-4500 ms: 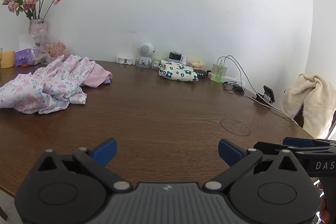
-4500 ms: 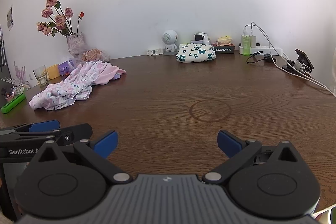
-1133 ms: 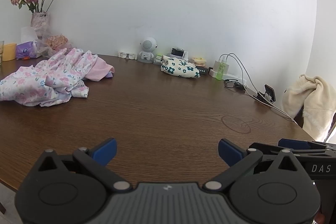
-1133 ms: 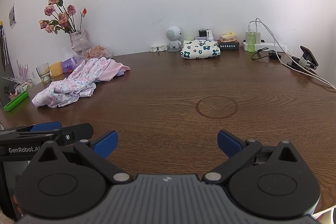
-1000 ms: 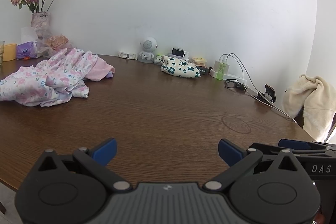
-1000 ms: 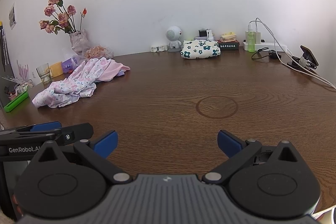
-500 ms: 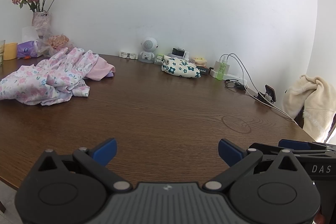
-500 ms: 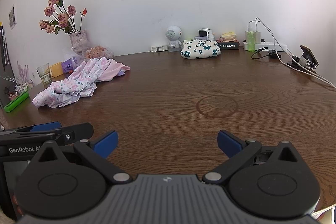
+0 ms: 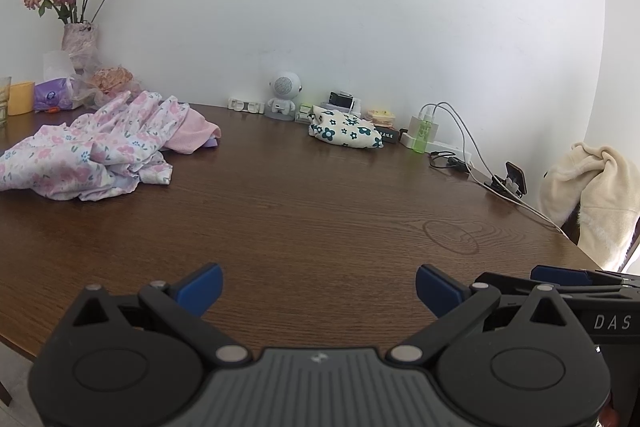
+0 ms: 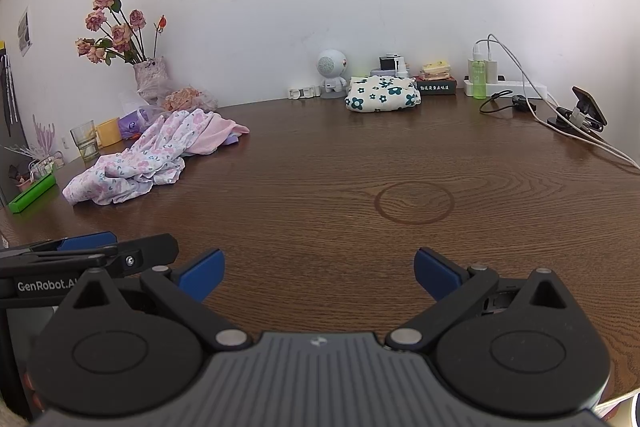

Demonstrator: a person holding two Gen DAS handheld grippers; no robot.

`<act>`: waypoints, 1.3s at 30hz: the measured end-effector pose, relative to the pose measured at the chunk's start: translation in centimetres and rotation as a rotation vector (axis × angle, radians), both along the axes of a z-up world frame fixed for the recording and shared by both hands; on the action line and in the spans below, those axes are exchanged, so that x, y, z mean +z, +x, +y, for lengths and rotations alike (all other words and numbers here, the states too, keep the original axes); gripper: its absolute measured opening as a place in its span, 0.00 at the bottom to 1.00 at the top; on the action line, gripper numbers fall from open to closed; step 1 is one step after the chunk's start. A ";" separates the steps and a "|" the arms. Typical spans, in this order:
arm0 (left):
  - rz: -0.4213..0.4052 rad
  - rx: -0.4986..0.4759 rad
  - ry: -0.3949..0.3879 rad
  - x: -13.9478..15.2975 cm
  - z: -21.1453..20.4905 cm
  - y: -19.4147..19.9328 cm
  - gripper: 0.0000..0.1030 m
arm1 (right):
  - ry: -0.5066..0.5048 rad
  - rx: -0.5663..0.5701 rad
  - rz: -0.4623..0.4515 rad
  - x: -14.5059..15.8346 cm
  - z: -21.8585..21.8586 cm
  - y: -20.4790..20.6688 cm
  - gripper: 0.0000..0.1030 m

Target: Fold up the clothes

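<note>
I hold my left gripper (image 9: 316, 287) and my right gripper (image 10: 318, 273) side by side over the near edge of the brown wooden table (image 9: 304, 211). Both have their blue-padded fingers spread wide with nothing between them; neither touches any cloth. In the right wrist view my left gripper's fingers (image 10: 86, 241) show at my lower left, just beside my own.

Straight ahead the tabletop is bare wood across its whole middle, with a ring-shaped grain mark (image 10: 414, 203) slightly right of centre. That gives me wide room forward and to the right. The far edge runs along the white wall and is lined with small items: a round-headed robot toy (image 10: 332, 69), a folded white cloth with dark green flowers (image 10: 382, 93), a power strip (image 10: 506, 85) with cables trailing along the right side, and a phone on a clamp stand (image 10: 582, 111).

The crumpled pink floral garment (image 10: 148, 157) lies far to the left, well apart from both grippers. Its long axis runs diagonally, from its near end at the left toward the back wall, where a plain pink piece (image 10: 212, 133) is bunched against it. Behind it stand a vase of dried roses (image 10: 150, 77), a glass (image 10: 85, 141) and a yellow cup (image 10: 108, 131). In the left wrist view a cream fleece (image 9: 592, 195) hangs off the table's right edge.
</note>
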State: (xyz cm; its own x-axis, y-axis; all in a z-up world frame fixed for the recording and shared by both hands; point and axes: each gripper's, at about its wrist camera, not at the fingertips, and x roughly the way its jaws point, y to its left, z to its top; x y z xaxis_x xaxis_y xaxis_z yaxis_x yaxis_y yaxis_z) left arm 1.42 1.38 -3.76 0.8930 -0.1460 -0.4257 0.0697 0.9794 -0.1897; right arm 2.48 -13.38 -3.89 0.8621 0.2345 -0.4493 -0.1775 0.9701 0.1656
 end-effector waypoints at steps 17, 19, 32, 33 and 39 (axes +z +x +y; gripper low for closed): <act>0.000 0.003 0.003 0.0 0.2 -0.1 1.00 | -0.001 0.005 -0.001 0.0 0.1 -0.1 1.00; 0.001 0.002 0.003 0.0 0.2 0.0 1.00 | -0.002 0.004 0.000 0.0 0.1 -0.1 1.00; -0.006 0.004 0.006 0.0 0.3 -0.2 1.00 | 0.000 0.004 0.000 0.0 0.2 -0.2 1.00; -0.006 0.004 0.005 0.0 0.3 -0.3 1.00 | -0.001 0.004 0.000 0.0 0.2 -0.2 1.00; -0.006 0.003 0.002 0.0 0.4 -0.2 1.00 | 0.002 0.006 -0.004 0.0 0.1 -0.3 1.00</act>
State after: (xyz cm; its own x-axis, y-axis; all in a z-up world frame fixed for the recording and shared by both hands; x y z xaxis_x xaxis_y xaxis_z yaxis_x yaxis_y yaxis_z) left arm 1.21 1.73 -3.78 0.8961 -0.1421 -0.4205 0.0676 0.9800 -0.1872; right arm 2.22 -13.29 -3.88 0.8622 0.2405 -0.4458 -0.1841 0.9687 0.1665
